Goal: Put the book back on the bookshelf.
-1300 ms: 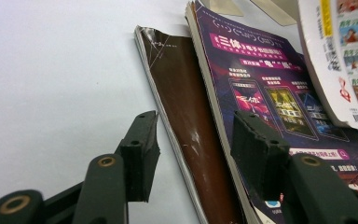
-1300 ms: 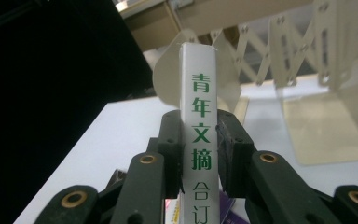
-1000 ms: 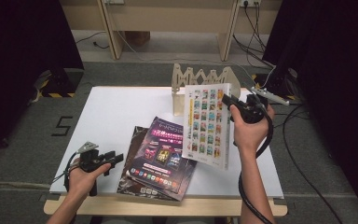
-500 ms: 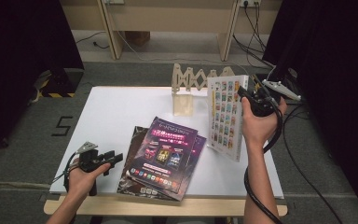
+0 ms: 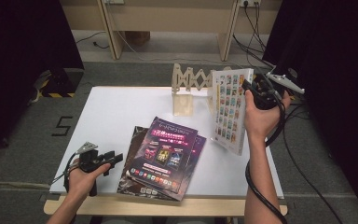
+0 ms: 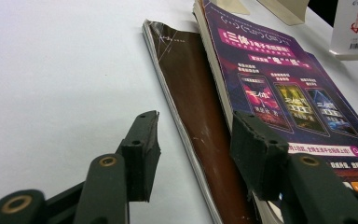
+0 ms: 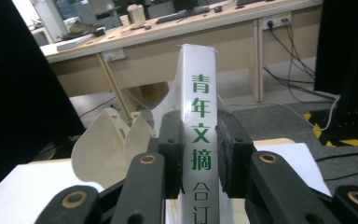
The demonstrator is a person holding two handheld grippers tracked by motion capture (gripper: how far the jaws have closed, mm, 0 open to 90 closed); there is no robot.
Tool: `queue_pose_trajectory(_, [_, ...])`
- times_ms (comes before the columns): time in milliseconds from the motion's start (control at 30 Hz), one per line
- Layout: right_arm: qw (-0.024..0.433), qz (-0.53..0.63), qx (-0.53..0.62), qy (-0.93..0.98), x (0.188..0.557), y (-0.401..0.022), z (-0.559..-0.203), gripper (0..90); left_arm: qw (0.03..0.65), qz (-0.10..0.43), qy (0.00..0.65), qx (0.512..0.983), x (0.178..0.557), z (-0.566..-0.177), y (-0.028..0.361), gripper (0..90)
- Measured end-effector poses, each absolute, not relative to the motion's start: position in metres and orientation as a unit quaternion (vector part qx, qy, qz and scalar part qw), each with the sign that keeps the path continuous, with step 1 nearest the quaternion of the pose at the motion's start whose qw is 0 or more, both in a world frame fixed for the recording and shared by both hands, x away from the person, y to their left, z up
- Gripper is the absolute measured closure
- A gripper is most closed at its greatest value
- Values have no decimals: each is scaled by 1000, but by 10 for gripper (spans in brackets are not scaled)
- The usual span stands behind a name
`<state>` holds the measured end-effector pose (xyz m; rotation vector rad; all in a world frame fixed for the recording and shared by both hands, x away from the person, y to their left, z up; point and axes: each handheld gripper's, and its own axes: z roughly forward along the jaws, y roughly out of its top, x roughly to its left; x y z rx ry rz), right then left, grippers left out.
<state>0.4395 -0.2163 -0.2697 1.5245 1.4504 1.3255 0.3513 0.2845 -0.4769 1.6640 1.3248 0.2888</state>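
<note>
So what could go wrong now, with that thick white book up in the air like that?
The right gripper pinches the white book only at its spine, so the heavy pages could sag or the book might slip out. Its lower corner hangs close to the wooden rack and could knock it. The left gripper sits open beside the stacked magazines and might nudge them askew.

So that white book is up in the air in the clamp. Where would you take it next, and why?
Probably toward the wooden rack, to slot it in upright. The right gripper is clamped on the white book by its spine and holds it vertical, clear of the table, close beside the rack. The left gripper rests open by the stacked books.
</note>
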Motion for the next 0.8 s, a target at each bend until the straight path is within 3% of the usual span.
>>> queue_pose_trajectory(200, [344,496,584,543,445,-216,-259,743,477,117,543,681,351,-477,284,507])
queue_pose_trajectory(800, [338,499,587,541,478,-206,-244,743,480,115,546,677,350,-477,288,507])
